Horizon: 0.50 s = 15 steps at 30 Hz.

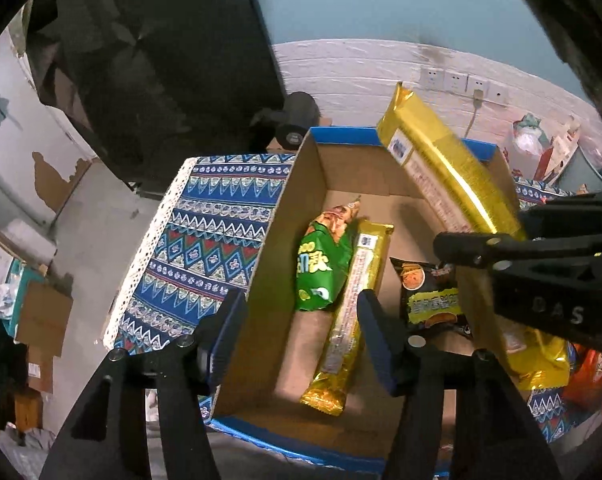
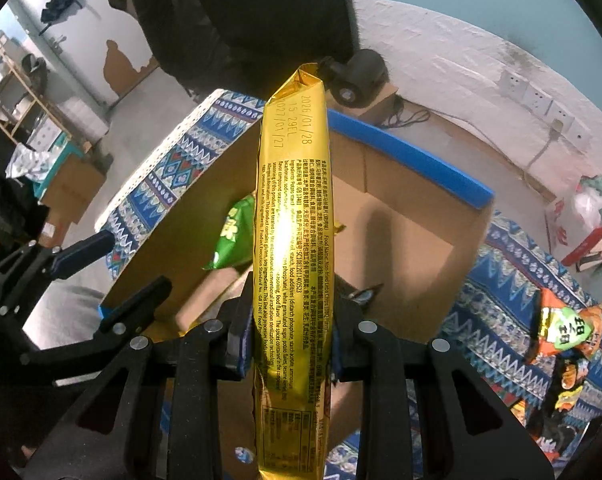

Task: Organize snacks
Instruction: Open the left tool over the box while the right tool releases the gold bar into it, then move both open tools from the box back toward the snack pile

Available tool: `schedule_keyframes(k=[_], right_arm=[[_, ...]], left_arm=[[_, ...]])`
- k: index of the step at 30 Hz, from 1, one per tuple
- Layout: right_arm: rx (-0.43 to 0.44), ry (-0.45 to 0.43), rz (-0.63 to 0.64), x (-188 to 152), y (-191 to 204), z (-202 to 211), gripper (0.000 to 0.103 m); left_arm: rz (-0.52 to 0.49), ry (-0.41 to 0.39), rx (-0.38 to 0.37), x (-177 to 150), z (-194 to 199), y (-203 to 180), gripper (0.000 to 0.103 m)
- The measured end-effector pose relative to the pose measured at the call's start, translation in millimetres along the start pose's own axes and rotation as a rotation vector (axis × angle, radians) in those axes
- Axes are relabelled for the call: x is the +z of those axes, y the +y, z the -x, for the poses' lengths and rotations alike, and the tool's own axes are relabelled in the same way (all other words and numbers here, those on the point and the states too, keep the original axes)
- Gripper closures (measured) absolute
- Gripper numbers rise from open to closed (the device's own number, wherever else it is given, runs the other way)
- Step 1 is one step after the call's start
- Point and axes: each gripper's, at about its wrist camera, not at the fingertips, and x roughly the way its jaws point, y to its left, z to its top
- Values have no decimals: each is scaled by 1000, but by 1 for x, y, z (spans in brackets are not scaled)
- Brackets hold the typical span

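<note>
Open cardboard box (image 1: 297, 184) with blue rim on a patterned tablecloth (image 1: 205, 240); inside, left to right: green snack bag (image 1: 321, 268), long gold packet (image 1: 349, 320) lying flat, dark snack pouch (image 1: 429, 296). Left gripper (image 1: 301, 340) over the near-left wall, jaws parted and empty, the flat packet below their gap; right gripper (image 2: 291, 340) clamped on a second gold packet (image 2: 293, 216), tilted above the box's right side. Orange snack bags (image 2: 565, 332) lie outside, right.

The held gold packet (image 2: 291, 240) hides part of the green bag (image 2: 233, 236); its lower end is cut off.
</note>
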Motion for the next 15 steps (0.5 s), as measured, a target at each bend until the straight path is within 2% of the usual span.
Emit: schedule_keyframes(k=[5, 7, 8, 12, 15], right_arm=[[4, 6, -13, 2, -2, -2, 73], [0, 2, -16, 1, -3, 2, 56], [-4, 2, -16, 0, -5, 3, 51], [-29, -3, -27, -6, -13, 13, 40], [-66, -8, -16, -10, -17, 22, 31]], left_arm=[[4, 0, 3, 0, 2, 2, 43], [2, -2, 3, 0, 4, 0, 43], [0, -3, 2, 1, 4, -1, 43], [-16, -17, -6, 2, 9, -8, 36], [-37, -24, -10, 1, 14, -17, 36]])
